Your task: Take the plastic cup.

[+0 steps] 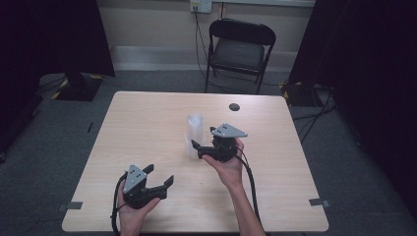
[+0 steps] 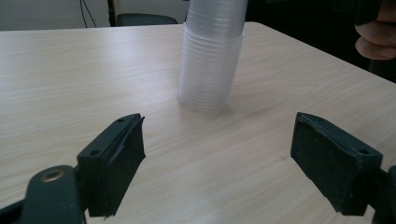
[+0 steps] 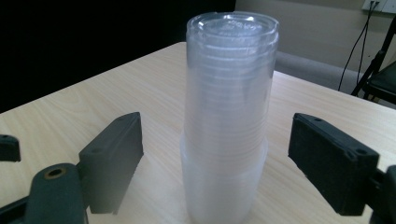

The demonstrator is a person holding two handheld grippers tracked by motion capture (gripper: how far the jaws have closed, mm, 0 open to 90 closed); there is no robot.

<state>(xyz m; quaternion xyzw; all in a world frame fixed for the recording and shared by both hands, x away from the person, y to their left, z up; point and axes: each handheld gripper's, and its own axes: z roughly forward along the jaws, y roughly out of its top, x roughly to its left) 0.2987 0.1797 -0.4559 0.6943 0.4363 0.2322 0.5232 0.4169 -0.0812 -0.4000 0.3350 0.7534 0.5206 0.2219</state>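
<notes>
Your right gripper (image 3: pixel 215 158) stands open around the stack of clear plastic cups (image 3: pixel 226 116), pads clear of it. Your left gripper (image 2: pixel 217 158) is open too, well short of the stack, which stands upside down mid-table (image 1: pixel 147 113).

the high view looked down from above the table's (image 1: pixel 147 123) near edge; both gripper views sat low and close, sharing the stack of cups (image 2: pixel 210 56) at frame centre.

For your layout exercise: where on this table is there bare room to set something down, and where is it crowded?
Free: the far left of the table, between its edges and the cup stack; and the right side beyond the right gripper. Crowded: the middle around the stack, and the near left by the left gripper.
</notes>
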